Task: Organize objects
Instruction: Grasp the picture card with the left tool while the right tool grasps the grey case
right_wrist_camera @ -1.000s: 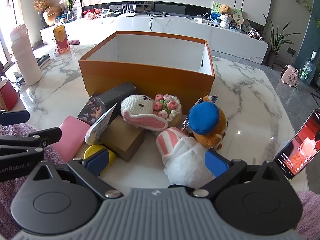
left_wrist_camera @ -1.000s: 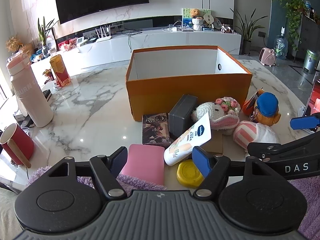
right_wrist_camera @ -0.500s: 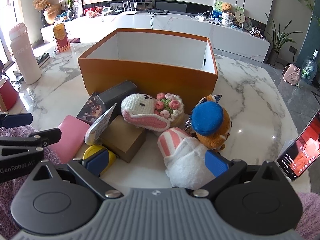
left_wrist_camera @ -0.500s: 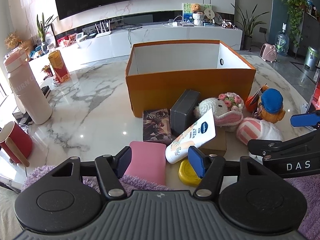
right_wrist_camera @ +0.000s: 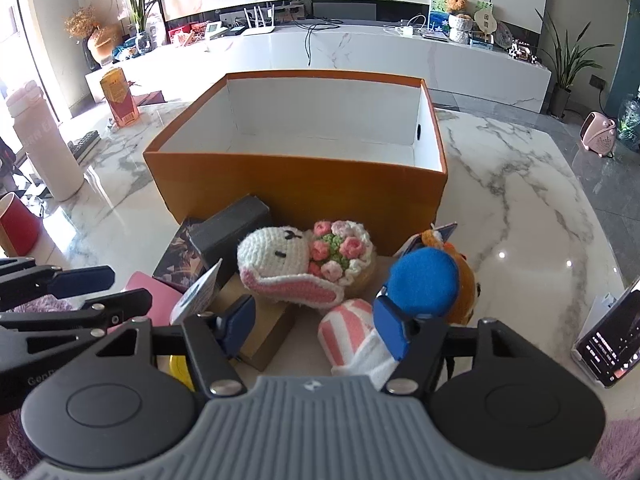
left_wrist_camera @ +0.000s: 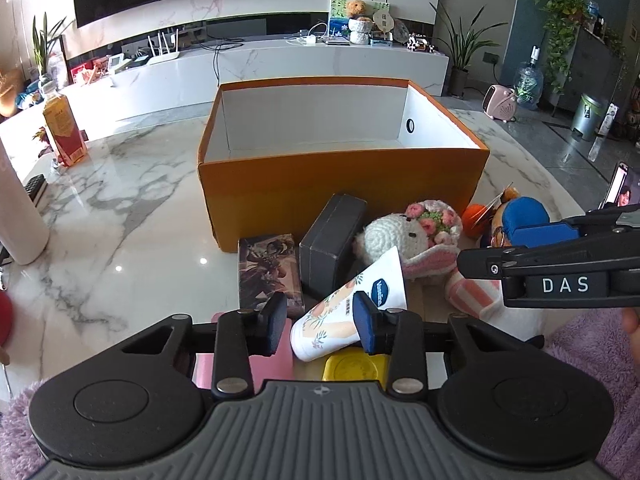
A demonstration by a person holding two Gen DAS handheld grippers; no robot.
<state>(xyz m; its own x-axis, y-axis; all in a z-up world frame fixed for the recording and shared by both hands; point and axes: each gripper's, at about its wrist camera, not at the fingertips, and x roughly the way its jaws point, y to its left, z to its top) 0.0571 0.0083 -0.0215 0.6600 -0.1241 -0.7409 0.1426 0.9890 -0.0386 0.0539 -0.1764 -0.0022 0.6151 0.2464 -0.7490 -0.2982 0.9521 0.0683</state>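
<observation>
Left hand-held gripper [left_wrist_camera: 320, 322] has pushed in, jaws apart and narrowing astride the lotion tube [left_wrist_camera: 352, 308] lying on the bench [left_wrist_camera: 120, 240] before the empty orange box [left_wrist_camera: 340, 188], seemingly not yet pinched; right hand-held gripper [right_wrist_camera: 316, 324] hangs apart.

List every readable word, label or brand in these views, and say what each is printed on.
"DAS": on the right hand-held gripper, along its black arm.
"Vaseline", partly hidden: blue logo on the lotion tube.
"Gen...", cut off: on the left hand-held gripper.
Too blurred: white bottle, orange carton, phone screen.
</observation>
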